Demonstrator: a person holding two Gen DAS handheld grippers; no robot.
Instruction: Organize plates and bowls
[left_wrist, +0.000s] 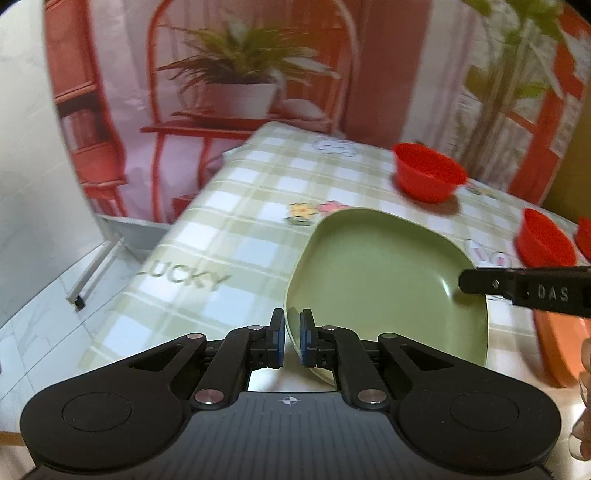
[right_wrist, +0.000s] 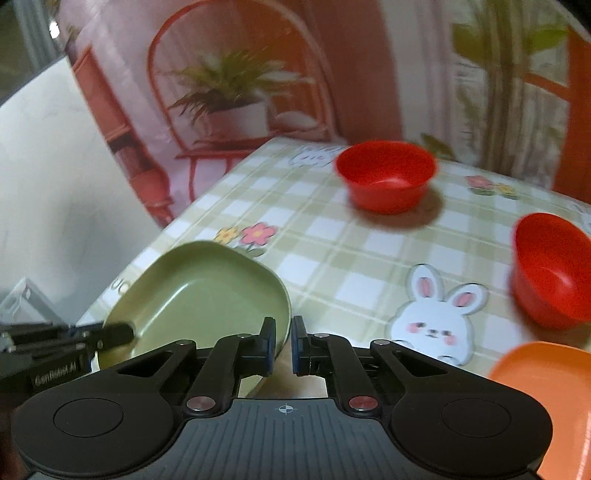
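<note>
Left hand-held gripper (left_wrist: 291, 338) pinches the near-left rim of the green plate (left_wrist: 380, 280), pads almost together on it. Right hand-held gripper (right_wrist: 283, 345) clamps the same plate's right rim, jaws narrow. Plate tilted, lifted above the checked table (right_wrist: 332, 236). 2 red bowls sit well apart: far bowl (right_wrist: 386, 175), right bowl (right_wrist: 552, 269). Orange plate (right_wrist: 546, 369) lies near the right edge.

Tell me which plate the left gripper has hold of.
The green plate, rim pinched by the left gripper and tilted. The orange plate lies untouched beside it.
</note>
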